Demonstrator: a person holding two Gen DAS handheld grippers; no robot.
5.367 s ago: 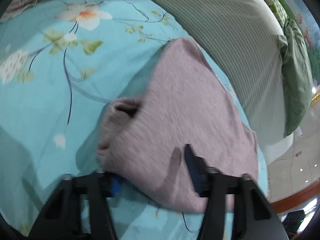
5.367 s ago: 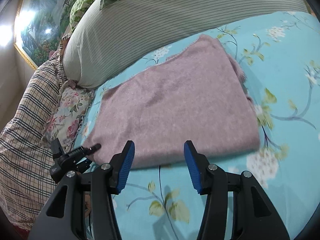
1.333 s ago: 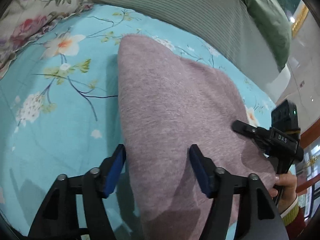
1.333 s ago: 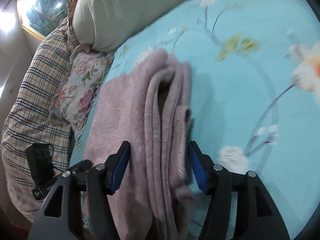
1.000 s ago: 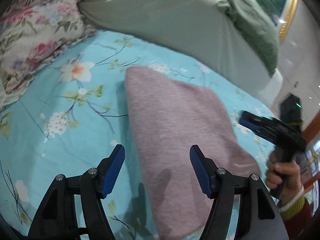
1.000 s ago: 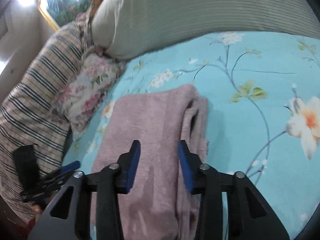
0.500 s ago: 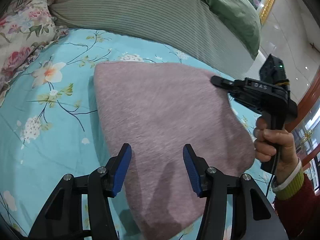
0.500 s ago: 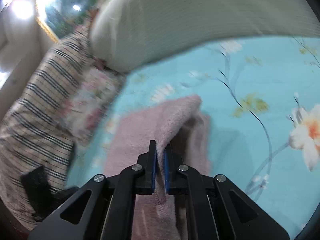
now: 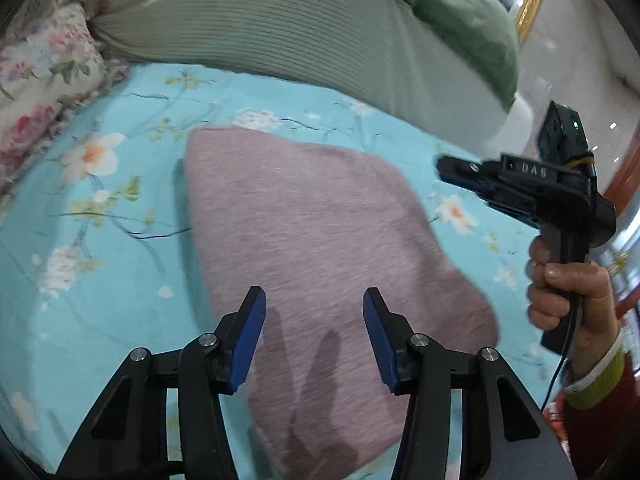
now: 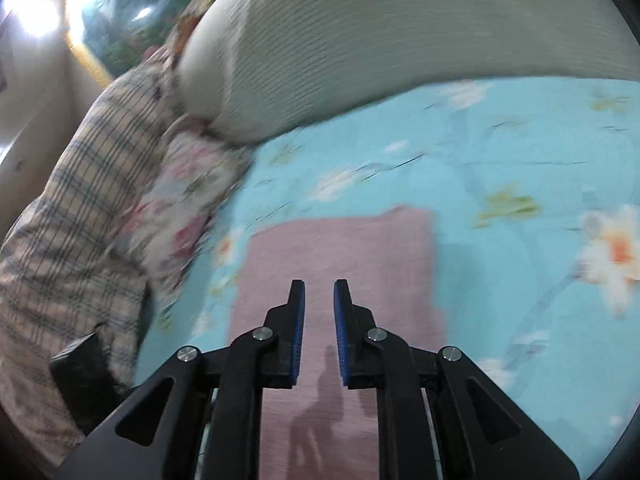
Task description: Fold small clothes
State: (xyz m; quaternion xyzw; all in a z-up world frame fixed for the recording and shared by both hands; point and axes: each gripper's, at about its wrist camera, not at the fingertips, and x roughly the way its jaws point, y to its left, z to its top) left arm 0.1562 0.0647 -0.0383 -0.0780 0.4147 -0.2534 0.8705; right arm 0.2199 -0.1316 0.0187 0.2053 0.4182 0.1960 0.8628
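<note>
**Listener:** What is in front of you, and where is the garment?

**Operator:** I am looking along both tools at a bed. A mauve knitted garment lies folded into a compact flat packet on a turquoise floral bedsheet. Behind it a long grey-green ribbed bolster runs along the head of the bed, with a floral cushion to one side and, in the right view, a checked blanket heaped beyond that.

**Listener:** Are your tools holding anything?

**Operator:** No. My left gripper hangs over the near end of the garment, its blue pads parted with only flat knit below them, pinching nothing. My right gripper has just been opening from a near-closed pinch. A narrow slot now shows between its pads, and nothing is caught in it. In the left view I can see that tool from the side, raised clear of the garment's far right edge, carried by my right hand.

**Listener:** So how far along are you?

**Operator:** I judge the folding of this piece as good as finished. The edges look squared, no sleeve or loose flap shows, and both tools are free of it. What may remain is smoothing the top or setting it aside. I see no other clothes waiting in either view.
</note>
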